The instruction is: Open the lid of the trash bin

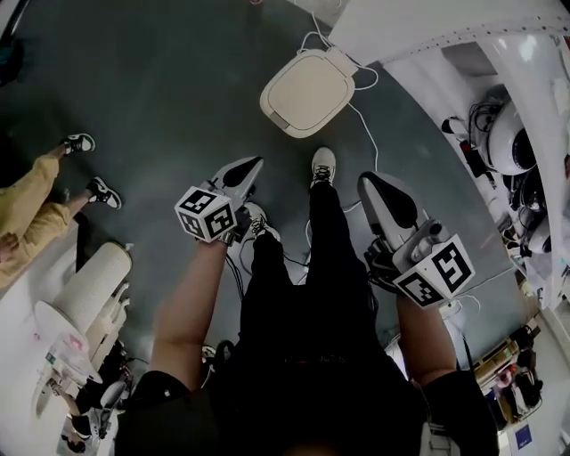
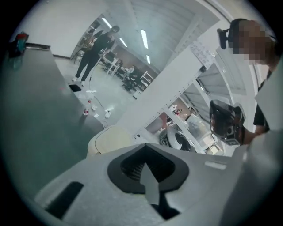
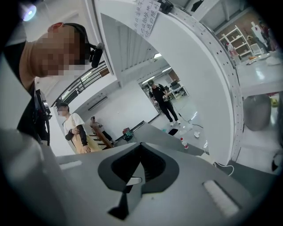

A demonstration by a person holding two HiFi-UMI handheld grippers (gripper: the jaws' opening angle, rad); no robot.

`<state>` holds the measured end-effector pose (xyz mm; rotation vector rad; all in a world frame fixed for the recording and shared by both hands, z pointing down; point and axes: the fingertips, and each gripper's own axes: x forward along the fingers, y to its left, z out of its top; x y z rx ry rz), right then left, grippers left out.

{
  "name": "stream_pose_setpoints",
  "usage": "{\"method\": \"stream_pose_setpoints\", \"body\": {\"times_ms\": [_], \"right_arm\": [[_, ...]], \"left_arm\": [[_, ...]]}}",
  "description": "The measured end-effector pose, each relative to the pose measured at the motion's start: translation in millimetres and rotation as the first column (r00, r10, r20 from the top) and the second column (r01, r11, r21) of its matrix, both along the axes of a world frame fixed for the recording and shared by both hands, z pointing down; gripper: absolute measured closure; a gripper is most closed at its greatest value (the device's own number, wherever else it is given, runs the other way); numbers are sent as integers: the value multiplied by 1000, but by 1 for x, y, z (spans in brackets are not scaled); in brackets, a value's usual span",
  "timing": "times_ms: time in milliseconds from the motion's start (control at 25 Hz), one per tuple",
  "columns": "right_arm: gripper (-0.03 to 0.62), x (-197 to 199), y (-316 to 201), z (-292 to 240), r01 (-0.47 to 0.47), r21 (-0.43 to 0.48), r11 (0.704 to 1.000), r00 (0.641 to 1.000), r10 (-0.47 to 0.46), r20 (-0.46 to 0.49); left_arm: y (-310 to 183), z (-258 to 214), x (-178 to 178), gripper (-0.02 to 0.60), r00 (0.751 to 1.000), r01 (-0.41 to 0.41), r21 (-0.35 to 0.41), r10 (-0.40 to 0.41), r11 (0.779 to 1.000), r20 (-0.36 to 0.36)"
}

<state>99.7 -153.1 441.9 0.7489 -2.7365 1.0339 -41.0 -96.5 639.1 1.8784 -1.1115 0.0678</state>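
The trash bin (image 1: 307, 92) stands on the grey floor ahead of me, its cream lid down flat. It shows again in the left gripper view as a cream lid (image 2: 110, 140) just beyond the jaws. My left gripper (image 1: 252, 165) is held low over the floor, short of the bin and to its left, with its jaws together and nothing between them (image 2: 143, 145). My right gripper (image 1: 370, 181) hangs to the right of my legs, farther from the bin, its jaws also together and empty (image 3: 140, 145). Neither gripper touches the bin.
A white cable (image 1: 365, 125) runs over the floor from the bin's right side. A white frame table (image 1: 445, 27) with gear stands at the right. A seated person in yellow (image 1: 27, 214) and white equipment (image 1: 85, 294) are at the left. My shoe (image 1: 323, 165) is near the bin.
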Motion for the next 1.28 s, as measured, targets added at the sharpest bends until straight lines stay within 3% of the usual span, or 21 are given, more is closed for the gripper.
{"method": "stream_pose_setpoints", "body": {"times_ms": [120, 320, 400, 560, 760, 1000, 1120, 1280], "right_arm": [[586, 7, -12, 21, 8, -36, 999, 1000, -9, -20], [586, 14, -22, 53, 22, -80, 997, 999, -26, -43], [586, 18, -24, 64, 25, -101, 995, 998, -30, -52], [586, 24, -24, 87, 31, -142, 989, 996, -42, -73], [586, 30, -25, 117, 31, -185, 982, 994, -50, -99], [586, 32, -24, 148, 26, -234, 972, 992, -53, -110], [586, 35, -26, 159, 21, -253, 967, 992, -51, -116], [586, 38, -26, 169, 17, -275, 961, 991, -52, -120]], "left_arm": [[-11, 38, -1, 555, 996, 66, -72, -70, 995, -52], [-23, 95, -11, 516, 986, 152, -142, -159, 978, -45], [-26, 118, -14, 465, 979, 185, -183, -196, 966, -46], [-30, 162, -19, 453, 958, 251, -259, -278, 933, -73], [-35, 214, -13, 414, 942, 274, -350, -323, 896, -88], [-43, 262, -13, 410, 914, 318, -427, -393, 847, -99], [-48, 274, -17, 410, 900, 339, -440, -423, 832, -105], [-51, 290, -21, 410, 901, 348, -456, -427, 819, -81]]}}
